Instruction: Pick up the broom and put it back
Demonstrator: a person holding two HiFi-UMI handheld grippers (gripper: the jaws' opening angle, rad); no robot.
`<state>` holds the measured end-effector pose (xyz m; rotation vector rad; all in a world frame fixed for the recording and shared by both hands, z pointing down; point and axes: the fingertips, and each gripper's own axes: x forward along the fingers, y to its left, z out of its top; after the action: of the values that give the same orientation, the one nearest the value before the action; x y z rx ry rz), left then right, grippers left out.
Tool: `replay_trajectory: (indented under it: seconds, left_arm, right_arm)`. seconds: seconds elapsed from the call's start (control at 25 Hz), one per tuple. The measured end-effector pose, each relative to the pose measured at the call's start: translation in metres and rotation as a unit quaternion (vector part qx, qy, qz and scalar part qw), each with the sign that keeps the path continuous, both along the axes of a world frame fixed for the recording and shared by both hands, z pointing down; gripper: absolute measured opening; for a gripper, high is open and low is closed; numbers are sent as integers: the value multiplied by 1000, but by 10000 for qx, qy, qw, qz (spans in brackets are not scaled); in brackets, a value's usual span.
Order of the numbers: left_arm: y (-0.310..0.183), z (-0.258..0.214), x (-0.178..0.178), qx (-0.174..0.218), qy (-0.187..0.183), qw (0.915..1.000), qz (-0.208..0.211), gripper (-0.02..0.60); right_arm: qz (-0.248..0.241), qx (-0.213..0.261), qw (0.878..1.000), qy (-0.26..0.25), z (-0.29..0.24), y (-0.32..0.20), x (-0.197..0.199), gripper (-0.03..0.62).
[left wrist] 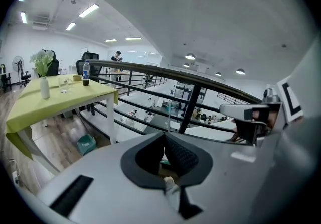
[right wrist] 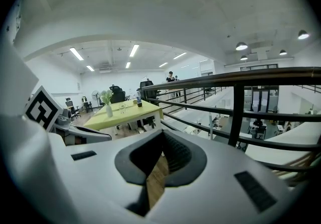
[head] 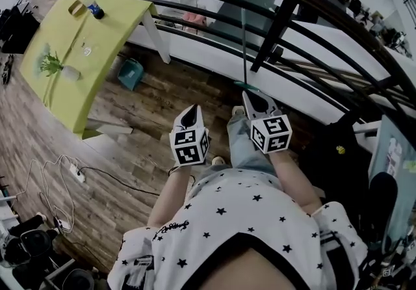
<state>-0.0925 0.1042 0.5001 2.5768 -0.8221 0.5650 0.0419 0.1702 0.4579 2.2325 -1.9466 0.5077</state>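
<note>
The broom (head: 244,41) stands upright against the black railing (head: 279,22). I see its thin teal handle and a bit of green head just past my right gripper's tips. The handle also shows as a pale thin pole (left wrist: 169,115) in the left gripper view, and in the right gripper view as a faint line (right wrist: 210,128) in front of the rails. My left gripper (head: 190,110) points toward the railing, its jaws together with nothing in them. My right gripper (head: 251,95) is shut and empty, a short way below the broom.
A yellow-green table (head: 97,41) at the left holds a bottle (head: 93,6) and a vase with a plant (head: 64,73). A teal bin (head: 130,73) sits on the wooden floor by the table leg. Cables and a power strip (head: 77,175) lie at lower left.
</note>
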Motion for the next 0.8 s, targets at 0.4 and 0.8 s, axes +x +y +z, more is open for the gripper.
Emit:
replay_trajectory:
  seconds: [0.4, 0.8]
  left_arm:
    - [-39, 8, 42, -45, -132, 9999, -76, 11]
    - [-89, 13, 93, -73, -277, 9992, -262, 11]
  right_arm:
    - [-120, 17, 9999, 48, 4, -50, 49, -6]
    - [-201, 40, 9998, -5, 5, -103, 111, -6]
